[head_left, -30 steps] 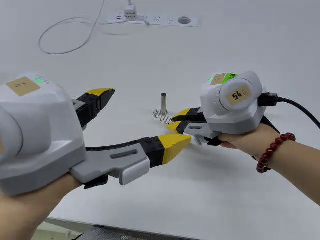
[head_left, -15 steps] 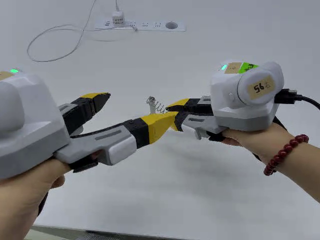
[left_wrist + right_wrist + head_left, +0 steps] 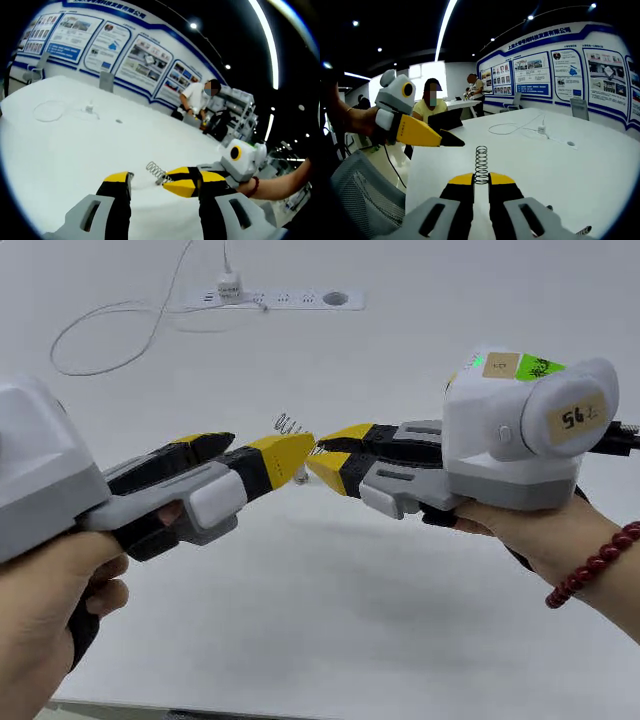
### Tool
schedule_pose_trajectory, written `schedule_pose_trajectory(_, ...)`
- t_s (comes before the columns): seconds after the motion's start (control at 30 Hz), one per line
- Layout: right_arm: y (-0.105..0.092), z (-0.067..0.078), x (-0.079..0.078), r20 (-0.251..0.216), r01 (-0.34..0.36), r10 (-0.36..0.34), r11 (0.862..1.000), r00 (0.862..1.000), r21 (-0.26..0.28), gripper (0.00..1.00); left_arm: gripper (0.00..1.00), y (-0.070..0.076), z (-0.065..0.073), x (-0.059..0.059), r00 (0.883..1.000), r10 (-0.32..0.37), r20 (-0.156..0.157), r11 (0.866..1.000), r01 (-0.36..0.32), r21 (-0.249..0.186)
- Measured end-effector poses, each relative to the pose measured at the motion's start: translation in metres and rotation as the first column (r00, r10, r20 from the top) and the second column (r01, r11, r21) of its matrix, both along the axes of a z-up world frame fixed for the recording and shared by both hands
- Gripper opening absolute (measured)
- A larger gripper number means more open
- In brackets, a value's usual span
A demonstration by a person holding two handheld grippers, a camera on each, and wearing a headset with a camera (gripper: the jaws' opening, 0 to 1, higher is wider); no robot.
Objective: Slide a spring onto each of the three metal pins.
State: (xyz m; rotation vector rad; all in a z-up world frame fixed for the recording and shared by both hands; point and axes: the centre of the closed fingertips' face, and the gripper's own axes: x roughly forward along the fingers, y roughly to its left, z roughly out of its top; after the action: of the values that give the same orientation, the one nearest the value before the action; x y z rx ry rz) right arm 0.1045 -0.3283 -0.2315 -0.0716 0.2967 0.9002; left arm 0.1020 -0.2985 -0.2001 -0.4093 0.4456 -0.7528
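- The spring (image 3: 481, 162) is lifted clear of the desk (image 3: 350, 620), held by one end. The rest of its coil juts out free beyond the tips that hold it.
- My right gripper (image 3: 481, 179) has its yellow-tipped jaws pressed almost together, pinching the spring's near end. In the right gripper view the coil stands straight up from between the tips.
- In the head view the spring slants up and to the left from the right gripper's tips. It sits just behind the nearer yellow tip of my left gripper (image 3: 262, 452).
- The left gripper's jaws are spread wide and grip nothing. Its nearer tip is just beside the right gripper's tips; I cannot tell whether they touch.
- A hand (image 3: 50, 590) holds the left gripper from the lower left, and another hand (image 3: 540, 530) holds the right gripper from the right. That hand's wrist wears a dark red bead bracelet (image 3: 600, 565).
- The desk is plain white. At its far edge lies a white power strip (image 3: 270, 298), with a thin white cable (image 3: 110, 335) looping away from it.
- In the right gripper view, a wall of blue and white posters (image 3: 560, 65) runs behind the desk. A seated person (image 3: 435, 102) is at another table.
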Motion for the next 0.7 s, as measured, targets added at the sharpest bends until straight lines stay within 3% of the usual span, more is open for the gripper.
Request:
schedule_pose_trajectory(0.2, 0.004, 0.010, -0.008, 0.020, -0.029, 0.028, 0.999, 0.999, 0.036, 0.11, 0.47, -0.003, 0.002, 0.000, 1.000, -0.009, -0.016, 1.000, 0.009, -0.018)
schedule_pose_trajectory(0.33, 0.005, 0.014, -0.011, 0.030, -0.037, 0.036, 0.998, 0.999, 0.055, 0.11, 0.39, -0.007, 0.004, -0.001, 0.999, -0.016, -0.047, 0.998, 0.012, -0.066)
schedule_pose_trajectory(0.7, 0.009, 0.025, -0.019, 0.055, -0.070, 0.065, 0.993, 0.996, 0.097, 0.11, 0.25, -0.007, 0.007, -0.001, 0.996, -0.014, -0.091, 0.989, 0.001, -0.145)
